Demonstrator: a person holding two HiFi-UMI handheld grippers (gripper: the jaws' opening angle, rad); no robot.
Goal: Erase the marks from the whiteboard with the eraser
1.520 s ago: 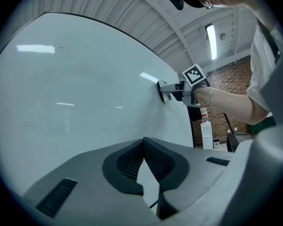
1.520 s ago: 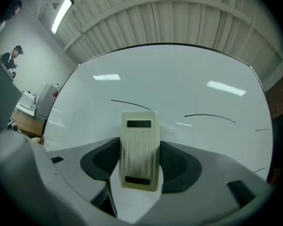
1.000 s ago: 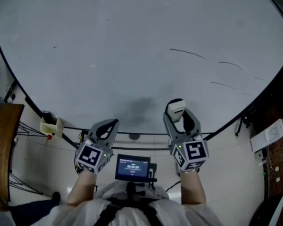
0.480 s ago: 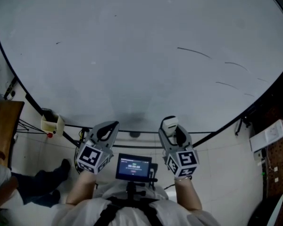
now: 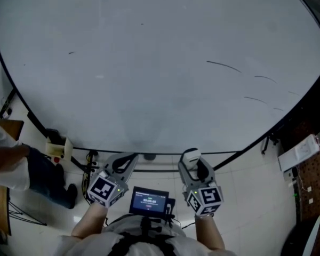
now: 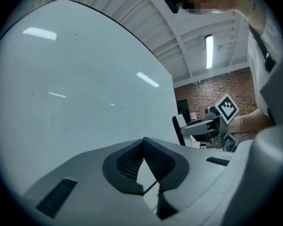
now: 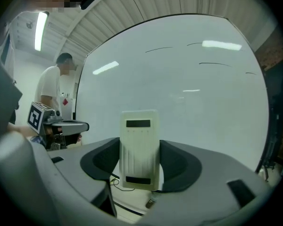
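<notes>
The big whiteboard [image 5: 149,63] fills the head view. Thin dark marks [image 5: 224,66] lie on its right side, and a tiny one [image 5: 71,52] at the left. My right gripper [image 5: 192,163] is shut on the white eraser [image 5: 190,156], just below the board's lower edge and off its surface. In the right gripper view the eraser [image 7: 139,140] stands upright between the jaws, with the marks [image 7: 159,49] high on the board ahead. My left gripper [image 5: 124,162] hangs beside it, shut on nothing. Its pads [image 6: 132,161] meet at their tips.
A small cream box [image 5: 57,146] hangs at the board's lower left corner. A person [image 5: 13,159] stands at the left by the board's stand legs. A small screen [image 5: 149,200] sits at my chest. A white strip [image 5: 300,151] lies at the right by the brick wall.
My right gripper has drawn back with the eraser from the board's lower part to below its edge. The left gripper has sunk slightly. A person has walked in at the left.
</notes>
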